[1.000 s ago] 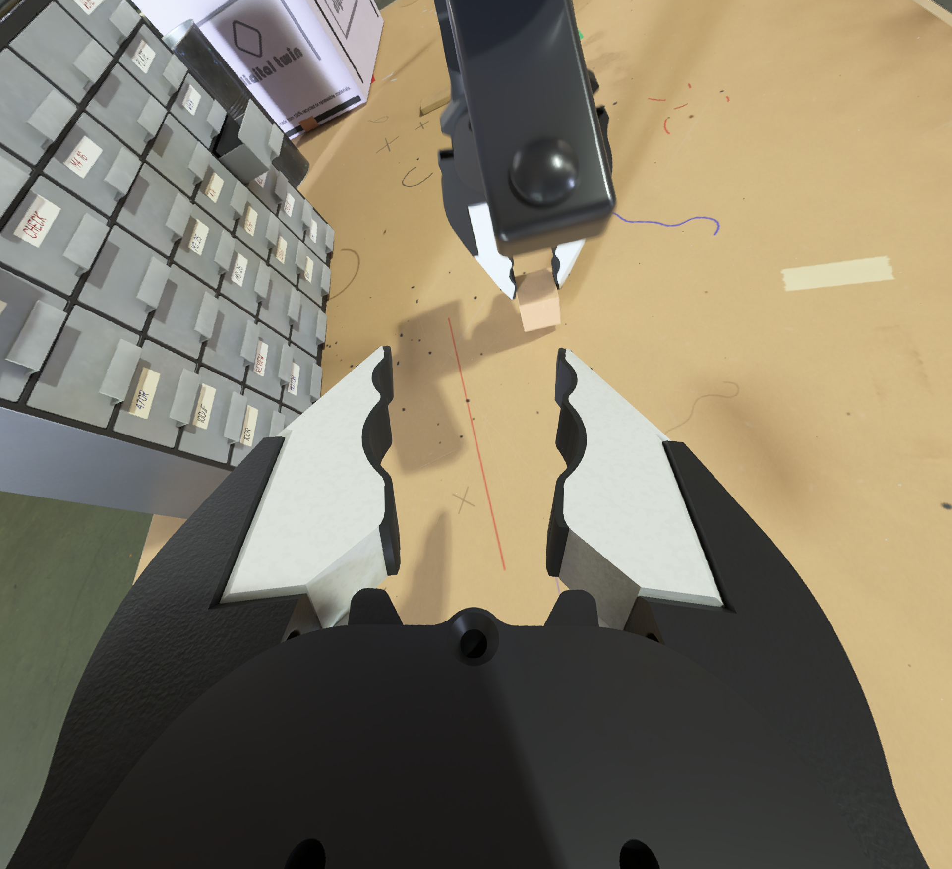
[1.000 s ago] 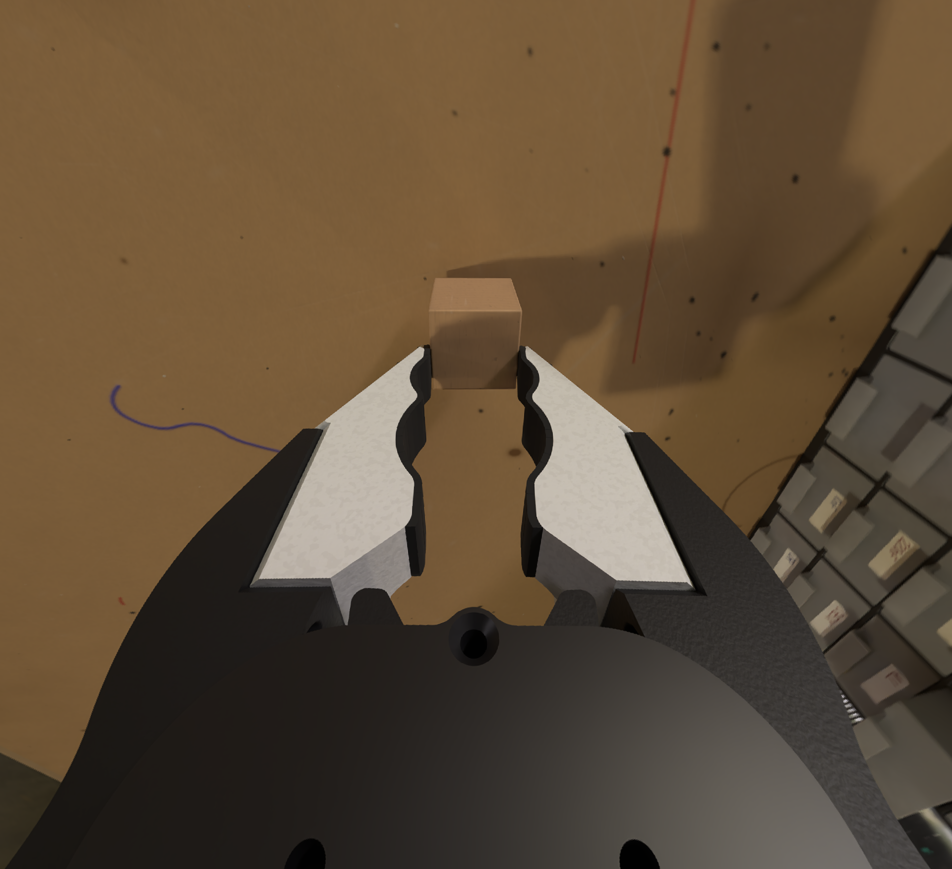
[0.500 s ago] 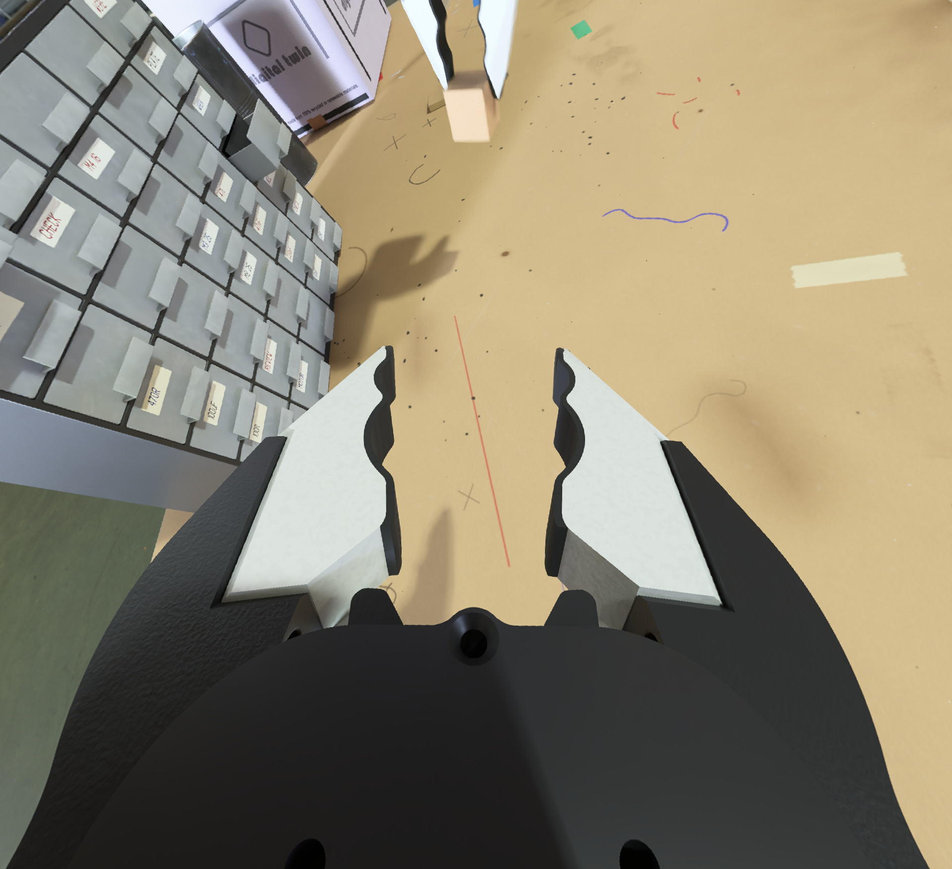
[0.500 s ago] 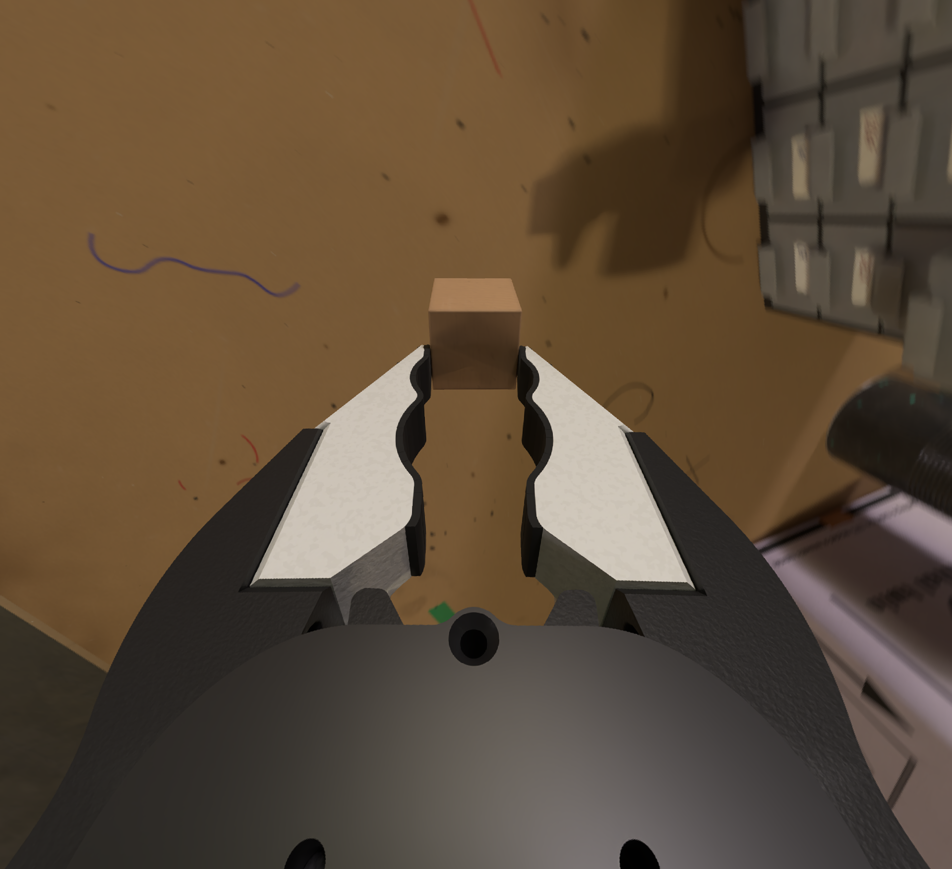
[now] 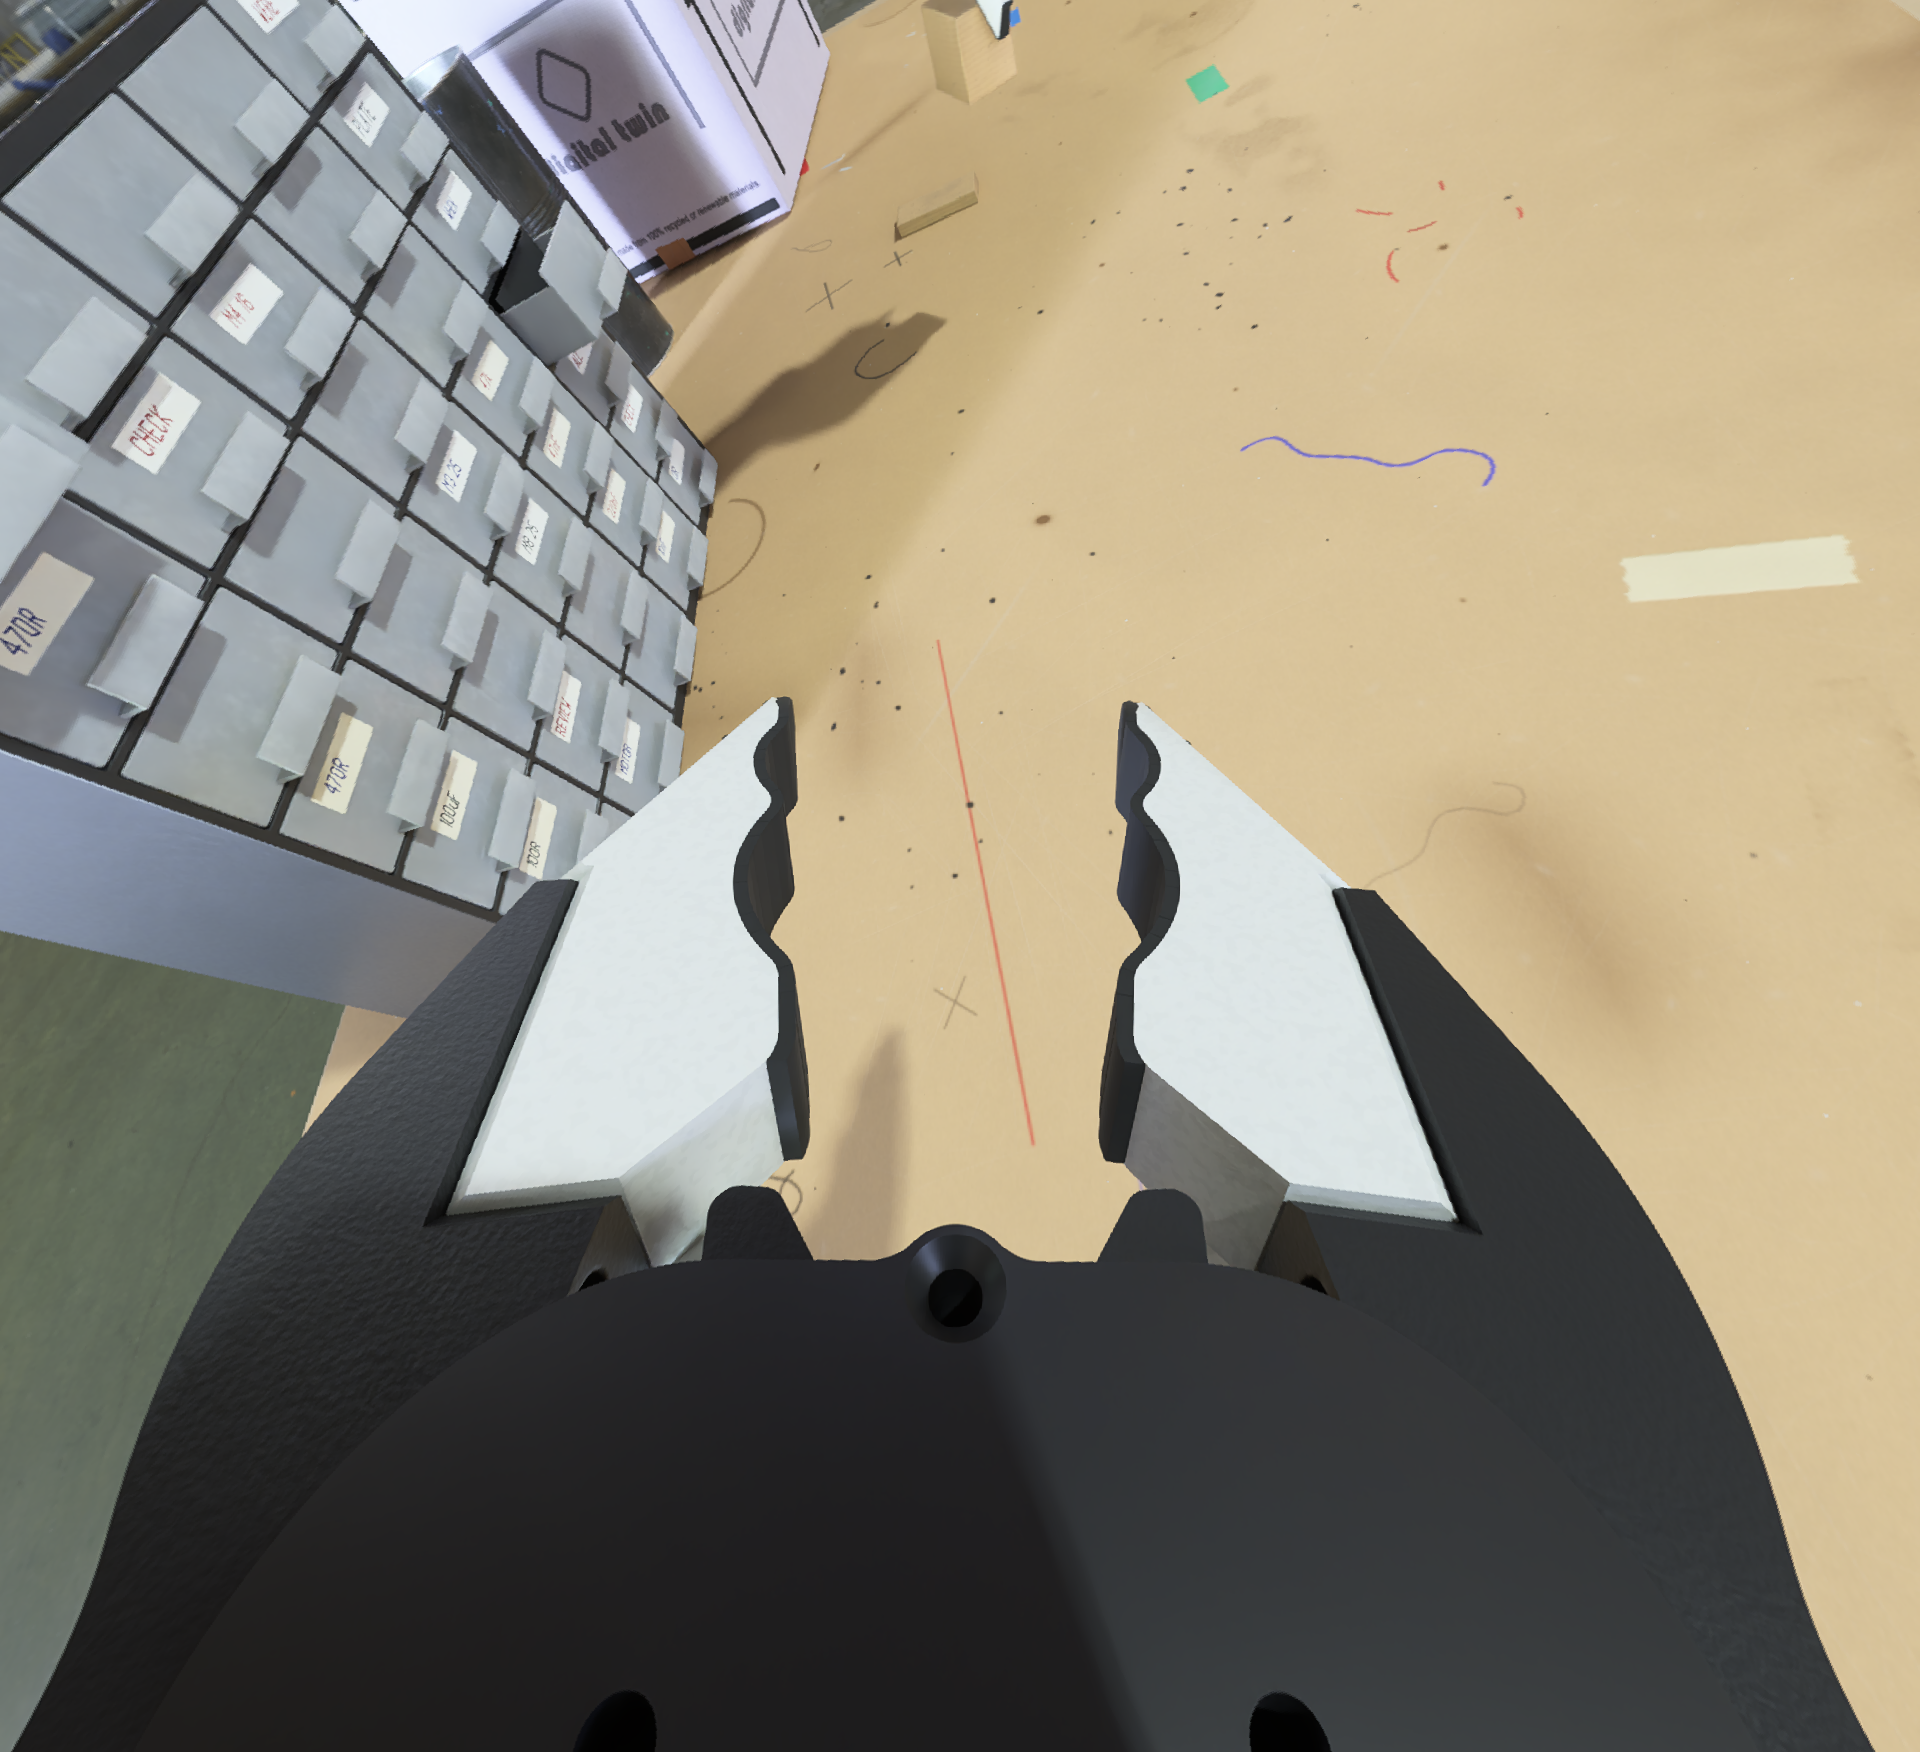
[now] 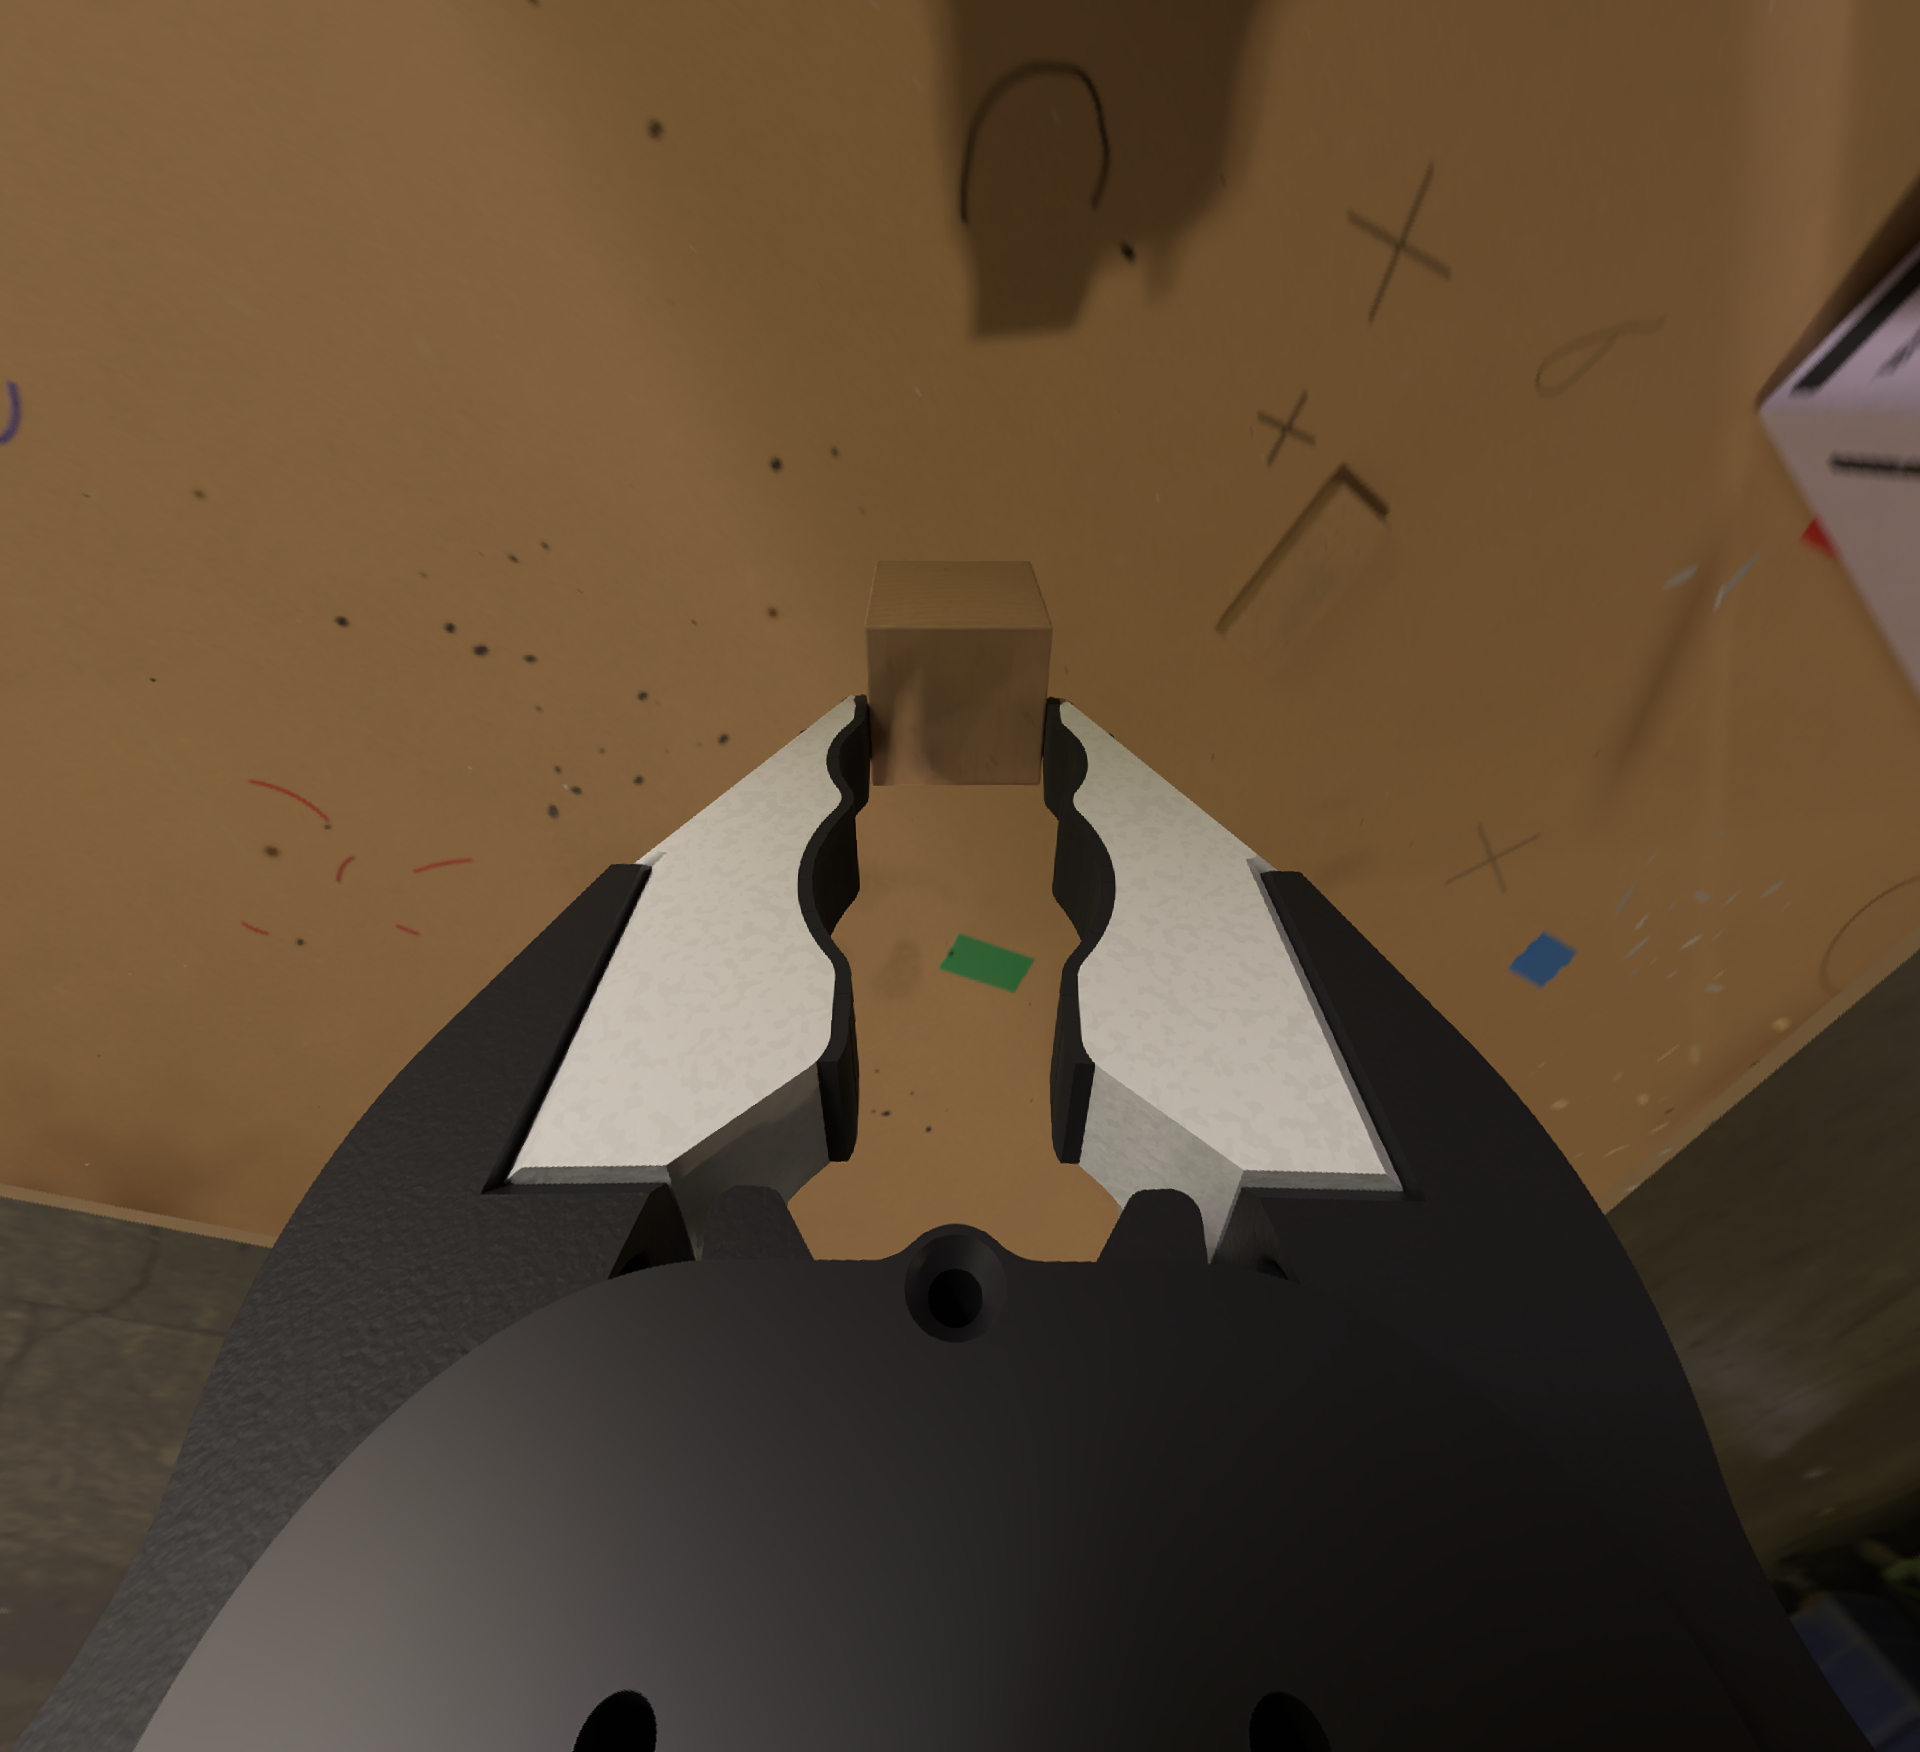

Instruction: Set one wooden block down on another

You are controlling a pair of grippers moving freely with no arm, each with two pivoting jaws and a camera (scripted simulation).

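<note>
While clamped, block (image 6: 954,663) between right claw (image 6: 954,715) tips

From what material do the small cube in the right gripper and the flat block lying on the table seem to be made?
The small tan cube, pinched in the right gripper, looks like unpainted matte wood; faint grain streaks show. The flat pale block on the brown table seems similar bare wood, though too small to show grain.

You're looking at a tan bench (image 5: 1351,715) covered in pen scribbles, dark specks and a tape strip (image 5: 1737,568). A grey drawer cabinet (image 5: 312,507) sits along its left edge with a white box (image 5: 582,40) behind it. Greenish floor (image 5: 135,1131) below, soft shadows on the board.
</note>
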